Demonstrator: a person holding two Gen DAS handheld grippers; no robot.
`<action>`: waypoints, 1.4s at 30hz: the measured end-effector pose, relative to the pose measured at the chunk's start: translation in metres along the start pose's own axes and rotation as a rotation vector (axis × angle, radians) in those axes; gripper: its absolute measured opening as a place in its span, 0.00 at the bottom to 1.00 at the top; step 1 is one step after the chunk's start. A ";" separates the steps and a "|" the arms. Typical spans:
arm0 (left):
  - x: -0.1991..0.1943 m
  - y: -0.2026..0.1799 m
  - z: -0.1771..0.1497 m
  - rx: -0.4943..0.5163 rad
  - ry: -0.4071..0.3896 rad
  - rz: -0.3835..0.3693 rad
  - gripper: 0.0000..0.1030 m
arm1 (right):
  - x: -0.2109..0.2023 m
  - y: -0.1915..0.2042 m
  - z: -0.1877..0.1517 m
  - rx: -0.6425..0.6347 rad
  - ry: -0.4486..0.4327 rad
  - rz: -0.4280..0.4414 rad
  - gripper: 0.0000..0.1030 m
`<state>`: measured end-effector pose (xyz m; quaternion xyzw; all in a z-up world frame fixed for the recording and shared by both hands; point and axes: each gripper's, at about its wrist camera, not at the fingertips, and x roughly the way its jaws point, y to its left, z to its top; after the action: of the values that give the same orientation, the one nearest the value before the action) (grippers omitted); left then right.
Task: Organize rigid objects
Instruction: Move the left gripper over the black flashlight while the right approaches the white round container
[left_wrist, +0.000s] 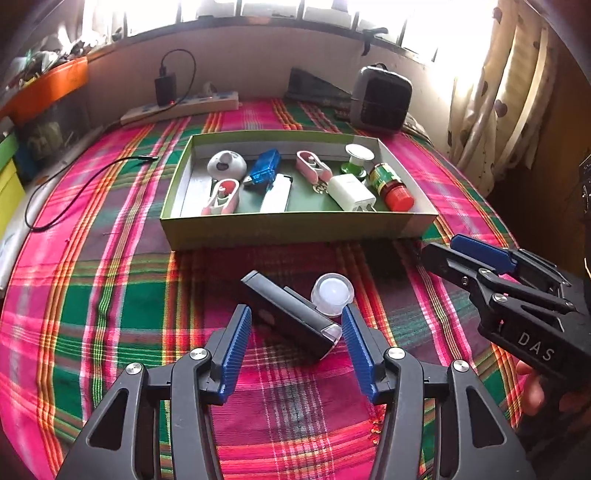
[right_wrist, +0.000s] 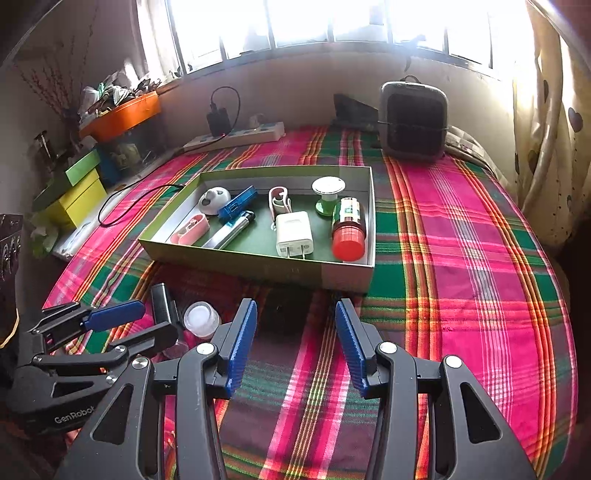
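Now, with left gripper (left_wrist: 295, 325) released around rigid, smooth black rectangular block (left_wrist: 288, 317), clamp long flat sides; right gripper (right_wrist: 295, 332) released, empty, toward three o'clock.

A home bedroom is shown: a bed covered by a plaid blanket (right_wrist: 461, 229), a heart-patterned curtain (right_wrist: 554, 122), and a cluttered windowsill (right_wrist: 122, 88).

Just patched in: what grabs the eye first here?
The bright pink-and-green plaid cloth covers everything. At centre sits a shallow green cardboard box of small items, a red-capped bottle at its right end. In front, a black rectangular device lies between the open left gripper fingers.
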<state>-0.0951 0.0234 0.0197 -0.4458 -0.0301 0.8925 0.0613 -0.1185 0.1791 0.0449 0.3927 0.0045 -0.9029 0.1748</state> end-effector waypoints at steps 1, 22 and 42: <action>0.000 -0.001 -0.001 0.003 0.000 0.003 0.49 | 0.000 -0.001 -0.001 0.001 0.000 0.001 0.45; -0.001 0.031 -0.014 -0.047 0.015 0.057 0.49 | 0.005 0.014 -0.005 -0.036 0.026 0.007 0.45; -0.001 0.067 -0.016 -0.086 0.001 0.047 0.49 | 0.030 0.059 -0.010 -0.112 0.091 0.060 0.45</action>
<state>-0.0873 -0.0427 0.0033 -0.4490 -0.0579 0.8914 0.0212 -0.1114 0.1163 0.0241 0.4228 0.0511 -0.8769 0.2230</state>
